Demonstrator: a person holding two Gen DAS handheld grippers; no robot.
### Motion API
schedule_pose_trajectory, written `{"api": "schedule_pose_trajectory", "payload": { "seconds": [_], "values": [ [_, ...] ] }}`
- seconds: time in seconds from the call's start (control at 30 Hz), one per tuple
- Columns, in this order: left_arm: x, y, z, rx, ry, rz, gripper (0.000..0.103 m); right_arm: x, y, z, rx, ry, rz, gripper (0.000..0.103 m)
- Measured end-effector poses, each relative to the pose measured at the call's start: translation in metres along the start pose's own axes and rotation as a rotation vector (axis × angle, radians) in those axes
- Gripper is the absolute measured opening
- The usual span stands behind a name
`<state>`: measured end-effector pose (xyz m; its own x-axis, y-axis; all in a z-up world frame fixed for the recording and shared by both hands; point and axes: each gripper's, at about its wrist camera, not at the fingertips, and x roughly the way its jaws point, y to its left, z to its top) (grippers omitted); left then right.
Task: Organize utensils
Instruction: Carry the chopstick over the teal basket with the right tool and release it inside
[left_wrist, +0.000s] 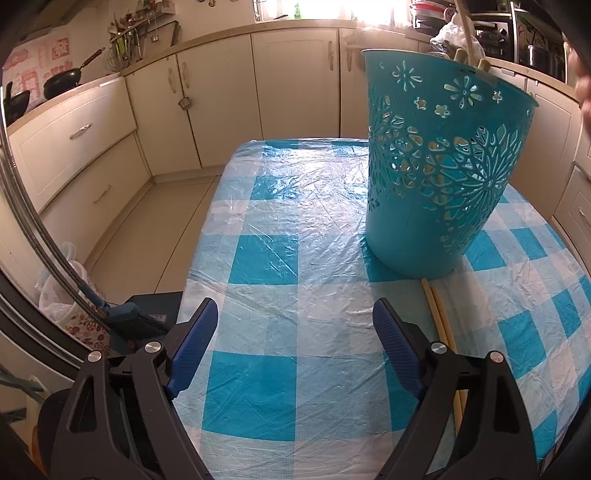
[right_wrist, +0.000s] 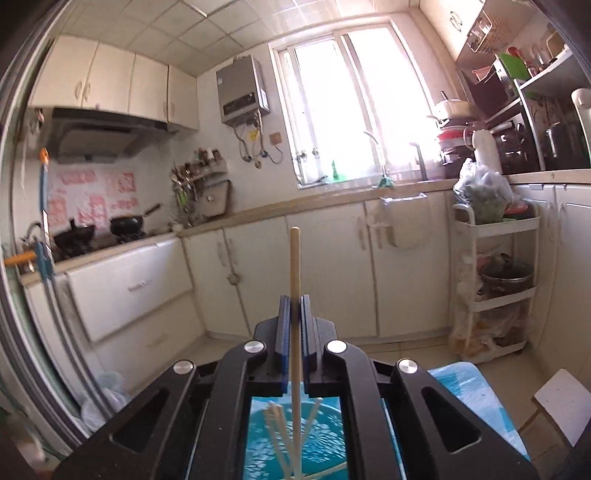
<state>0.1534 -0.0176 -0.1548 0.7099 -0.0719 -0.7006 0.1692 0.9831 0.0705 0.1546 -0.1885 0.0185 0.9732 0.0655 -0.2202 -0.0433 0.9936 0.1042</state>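
A teal plastic basket (left_wrist: 439, 162) with flower cut-outs stands on the checked tablecloth (left_wrist: 295, 206), right of centre in the left wrist view. Pale wooden chopstick ends (left_wrist: 460, 55) stick out over its rim. A pair of chopsticks (left_wrist: 441, 314) lies flat on the cloth in front of the basket, beside my left gripper's right finger. My left gripper (left_wrist: 291, 314) hovers open over the cloth with nothing between its fingers. My right gripper (right_wrist: 294, 301) is shut on one upright chopstick (right_wrist: 294, 258), held above the basket (right_wrist: 325, 443), where several more chopsticks lean.
Cream kitchen cabinets (left_wrist: 221, 96) run along the far walls, with pans (left_wrist: 61, 83) on the stove at left. A white rack trolley (right_wrist: 495, 280) stands at right. Bags and a blue broom (left_wrist: 122, 314) sit on the floor left of the table. A white stool (right_wrist: 561, 402) is near the table's corner.
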Motion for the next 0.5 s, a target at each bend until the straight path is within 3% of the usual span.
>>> {"api": "schedule_pose_trajectory", "payload": {
  "seconds": [0.23, 0.5],
  "values": [
    [0.003, 0.004, 0.000, -0.018, 0.013, -0.004, 0.083, 0.009, -0.011, -0.041, 0.003, 0.124, -0.016, 0.007],
    [0.006, 0.007, 0.000, -0.028, 0.022, -0.002, 0.083, -0.036, -0.012, -0.041, 0.017, 0.127, 0.002, 0.029]
  ]
}}
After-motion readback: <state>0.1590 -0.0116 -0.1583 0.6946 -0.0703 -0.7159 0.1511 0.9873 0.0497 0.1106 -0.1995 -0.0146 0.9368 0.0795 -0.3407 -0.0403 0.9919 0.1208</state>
